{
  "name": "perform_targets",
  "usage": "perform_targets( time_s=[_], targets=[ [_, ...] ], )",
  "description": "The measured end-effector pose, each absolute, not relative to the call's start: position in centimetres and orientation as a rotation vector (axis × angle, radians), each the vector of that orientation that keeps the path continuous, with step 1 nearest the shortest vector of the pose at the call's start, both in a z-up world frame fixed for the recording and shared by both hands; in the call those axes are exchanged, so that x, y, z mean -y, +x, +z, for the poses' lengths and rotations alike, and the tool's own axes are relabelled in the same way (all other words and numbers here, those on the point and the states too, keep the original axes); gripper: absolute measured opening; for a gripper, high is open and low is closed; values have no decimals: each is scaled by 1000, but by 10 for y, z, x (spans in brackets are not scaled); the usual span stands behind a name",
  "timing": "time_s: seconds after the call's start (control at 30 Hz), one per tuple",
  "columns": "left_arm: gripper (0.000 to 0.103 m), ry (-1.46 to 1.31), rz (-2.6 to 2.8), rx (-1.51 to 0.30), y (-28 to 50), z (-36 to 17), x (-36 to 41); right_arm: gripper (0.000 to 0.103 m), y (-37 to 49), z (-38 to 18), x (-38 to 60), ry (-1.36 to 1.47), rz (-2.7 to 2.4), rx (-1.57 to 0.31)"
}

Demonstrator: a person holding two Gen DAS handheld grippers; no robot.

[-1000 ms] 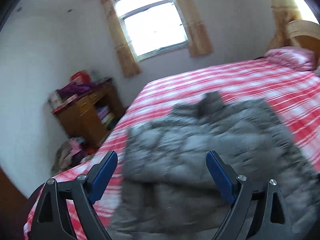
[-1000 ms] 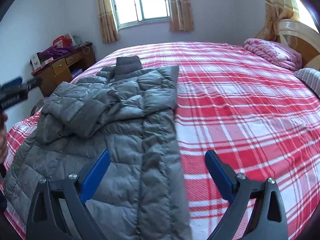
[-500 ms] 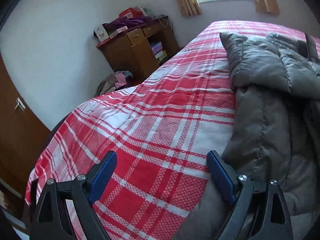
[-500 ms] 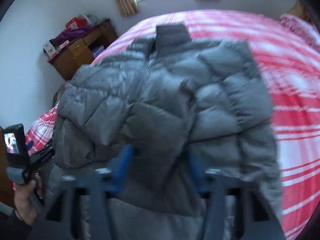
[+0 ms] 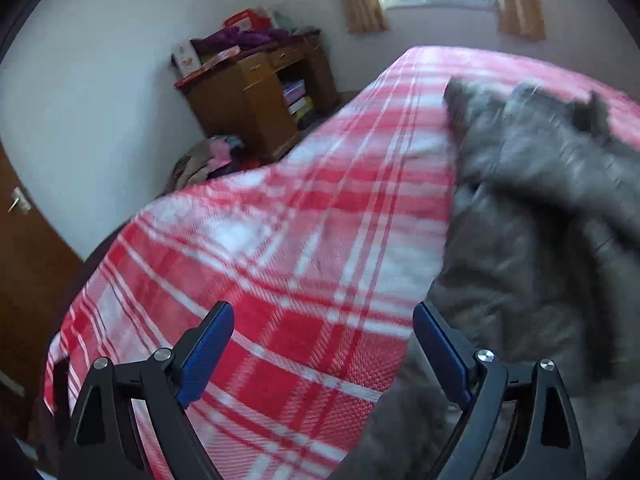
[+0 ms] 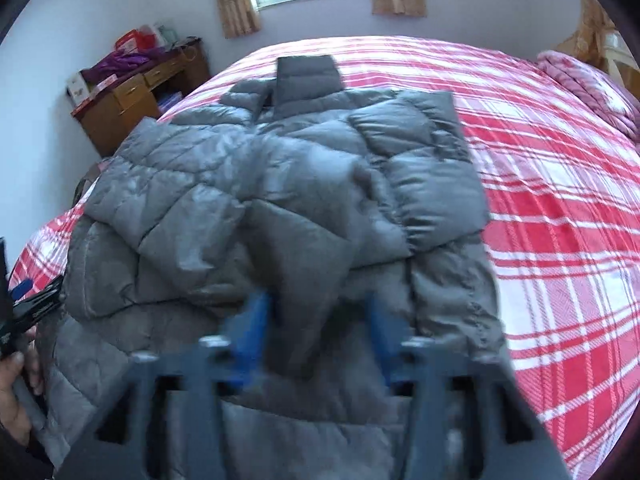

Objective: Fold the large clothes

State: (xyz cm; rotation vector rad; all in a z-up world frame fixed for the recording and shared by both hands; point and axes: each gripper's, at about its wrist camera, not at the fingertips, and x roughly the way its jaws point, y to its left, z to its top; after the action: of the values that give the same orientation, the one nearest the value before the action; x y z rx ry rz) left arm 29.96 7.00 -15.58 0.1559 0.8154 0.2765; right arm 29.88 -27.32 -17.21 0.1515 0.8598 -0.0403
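Observation:
A grey quilted puffer jacket (image 6: 280,200) lies on a bed with a red and white plaid sheet (image 6: 560,184), collar towards the window, both sleeves folded across its front. My right gripper (image 6: 320,320) is blurred and hovers over the jacket's lower middle; its blue fingers (image 6: 254,328) stand partly closed with grey fabric between them. My left gripper (image 5: 322,344) is open and empty over the plaid sheet (image 5: 280,240), just left of the jacket's edge (image 5: 520,240). The left gripper also shows at the left edge of the right wrist view (image 6: 28,300).
A wooden desk (image 5: 256,92) piled with boxes and clothes stands by the wall at the bed's far left corner, with a heap of clothes (image 5: 208,160) on the floor. A brown door (image 5: 24,264) is at left. A pink pillow (image 6: 592,88) lies at the headboard end.
My right gripper has dropped down over the jacket and its fingers have narrowed from wide open. My left gripper has swung left, off the jacket to the bed's edge, and stayed open.

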Motion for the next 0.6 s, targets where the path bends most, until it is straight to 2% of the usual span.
perform_targets(
  time_s=[0.17, 0.3, 0.43, 0.6],
  targets=[
    [91, 104, 134, -745, 314, -82, -53, 61, 276, -132, 290, 157, -141, -752],
    [91, 24, 65, -750, 359, -62, -20, 61, 285, -103, 282, 209, -117, -674],
    [91, -22, 68, -698, 403, -77, 16, 61, 315, -103, 254, 200, -43, -649],
    [91, 6, 88, -781, 457, -142, 44, 60, 364, -142, 243, 231, -47, -716]
  ],
)
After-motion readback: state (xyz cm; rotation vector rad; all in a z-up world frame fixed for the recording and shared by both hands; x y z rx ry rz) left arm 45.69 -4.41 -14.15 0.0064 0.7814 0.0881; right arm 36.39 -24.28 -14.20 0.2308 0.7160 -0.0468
